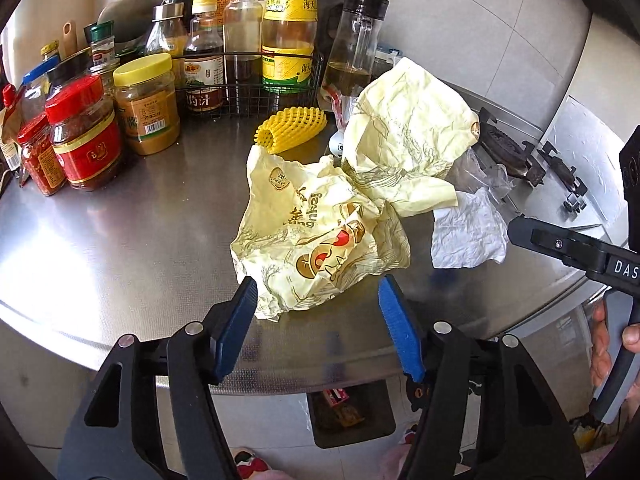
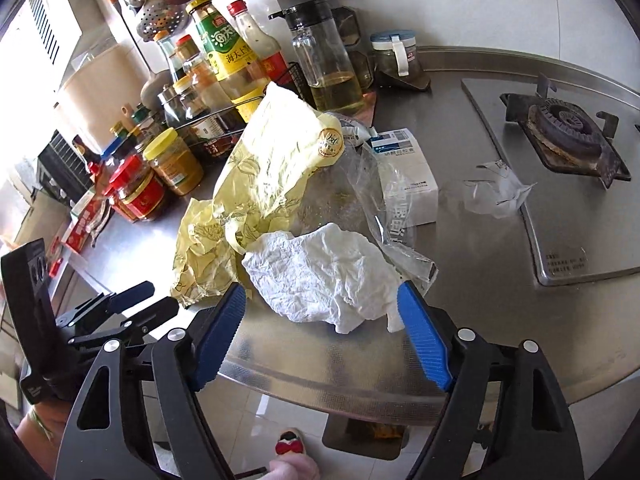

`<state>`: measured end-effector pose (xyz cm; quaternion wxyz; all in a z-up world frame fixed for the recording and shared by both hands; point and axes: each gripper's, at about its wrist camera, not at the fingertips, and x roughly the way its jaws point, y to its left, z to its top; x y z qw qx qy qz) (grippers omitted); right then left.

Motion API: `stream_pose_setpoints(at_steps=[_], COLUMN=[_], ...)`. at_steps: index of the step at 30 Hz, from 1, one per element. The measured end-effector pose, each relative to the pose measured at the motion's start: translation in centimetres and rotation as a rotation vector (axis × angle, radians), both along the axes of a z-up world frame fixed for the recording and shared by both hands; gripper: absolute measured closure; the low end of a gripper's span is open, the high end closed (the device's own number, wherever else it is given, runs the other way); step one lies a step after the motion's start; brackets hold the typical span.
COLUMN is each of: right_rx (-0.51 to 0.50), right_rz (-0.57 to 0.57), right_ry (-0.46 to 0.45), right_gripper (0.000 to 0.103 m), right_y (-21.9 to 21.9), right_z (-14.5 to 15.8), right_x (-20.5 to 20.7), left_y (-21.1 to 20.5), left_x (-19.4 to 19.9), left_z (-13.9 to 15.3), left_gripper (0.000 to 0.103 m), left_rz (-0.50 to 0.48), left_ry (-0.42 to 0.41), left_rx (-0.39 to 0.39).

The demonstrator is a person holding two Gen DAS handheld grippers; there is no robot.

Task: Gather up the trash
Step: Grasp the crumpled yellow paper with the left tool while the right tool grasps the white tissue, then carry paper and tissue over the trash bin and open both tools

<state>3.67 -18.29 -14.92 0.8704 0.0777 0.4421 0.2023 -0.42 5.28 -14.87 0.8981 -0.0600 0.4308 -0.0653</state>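
Observation:
A crumpled yellow food wrapper (image 1: 320,236) lies on the steel counter (image 1: 120,240), with a second yellow paper bag (image 1: 408,128) standing behind it. My left gripper (image 1: 318,292) is open, its blue fingers on either side of the wrapper's near edge. A crumpled white tissue (image 2: 320,276) lies in front of the yellow bag (image 2: 276,152) and a clear plastic bag (image 2: 360,192). My right gripper (image 2: 322,300) is open around the tissue's near side. It also shows in the left wrist view (image 1: 516,228), beside the tissue (image 1: 468,236). A small clear plastic scrap (image 2: 500,192) lies by the stove.
Jars and sauce bottles (image 1: 152,104) crowd the back left, with a wire rack (image 1: 248,84) and an oil jug (image 2: 324,64). A yellow foam net (image 1: 292,128) and a white box (image 2: 408,172) lie behind the trash. A gas burner (image 2: 568,132) is right. A bin (image 1: 352,408) sits below the counter edge.

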Motion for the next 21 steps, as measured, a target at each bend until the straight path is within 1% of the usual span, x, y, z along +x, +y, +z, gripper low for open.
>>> stream_pose_setpoints(at_steps=[2, 5, 8, 9, 10, 11, 12, 13, 16, 17, 18, 19, 21], right_rx=[-0.013, -0.034, -0.04, -0.043, -0.047, -0.05, -0.047, -0.049, -0.062, -0.057, -0.054, -0.053, -0.045], right_rz=[0.001, -0.007, -0.005, -0.003, 0.0, 0.006, 0.012, 0.016, 0.023, 0.024, 0.025, 0.024, 0.027], right_ry=[0.011, 0.038, 0.065, 0.07, 0.073, 0.076, 0.077, 0.074, 0.058, 0.053, 0.049, 0.045, 0.044], right_gripper=[0.029, 0.03, 0.037, 0.042, 0.05, 0.056, 0.065, 0.07, 0.077, 0.08, 0.086, 0.09, 0.09], right_y=[0.3, 0.5, 0.5, 0.5, 0.5, 0.5, 0.5, 0.5, 0.7, 0.6, 0.5, 0.4, 0.2], right_z=[-0.5, -1.2, -1.9, -2.0, -2.1, -2.2, -2.2, -2.1, -1.7, -1.5, -1.3, -1.1, -0.7], right_x=[0.5, 1.0, 1.2, 1.3, 1.3, 1.3, 1.2, 1.1, 0.9, 0.8, 0.8, 0.7, 0.5], left_y=[0.1, 0.1, 0.0, -0.1, -0.1, -0.2, -0.2, -0.2, -0.5, -0.6, -0.8, -0.9, -1.0], left_x=[0.6, 1.5, 2.1, 2.2, 2.3, 2.4, 2.5, 2.5, 2.5, 2.4, 2.3, 2.2, 2.0], left_z=[-0.3, -0.9, -1.4, -1.5, -1.5, -1.6, -1.6, -1.6, -1.5, -1.4, -1.4, -1.4, -1.3], left_gripper=[0.051, 0.055, 0.058, 0.059, 0.063, 0.067, 0.069, 0.074, 0.087, 0.1, 0.102, 0.102, 0.103], left_rz=[-0.013, -0.031, -0.046, -0.051, -0.056, -0.06, -0.063, -0.065, -0.069, -0.069, -0.072, -0.07, -0.069], left_ry=[0.008, 0.024, 0.032, 0.032, 0.033, 0.033, 0.033, 0.032, 0.029, 0.027, 0.026, 0.023, 0.021], left_rx=[0.001, 0.006, 0.007, 0.009, 0.011, 0.012, 0.012, 0.01, 0.017, 0.024, 0.027, 0.03, 0.029])
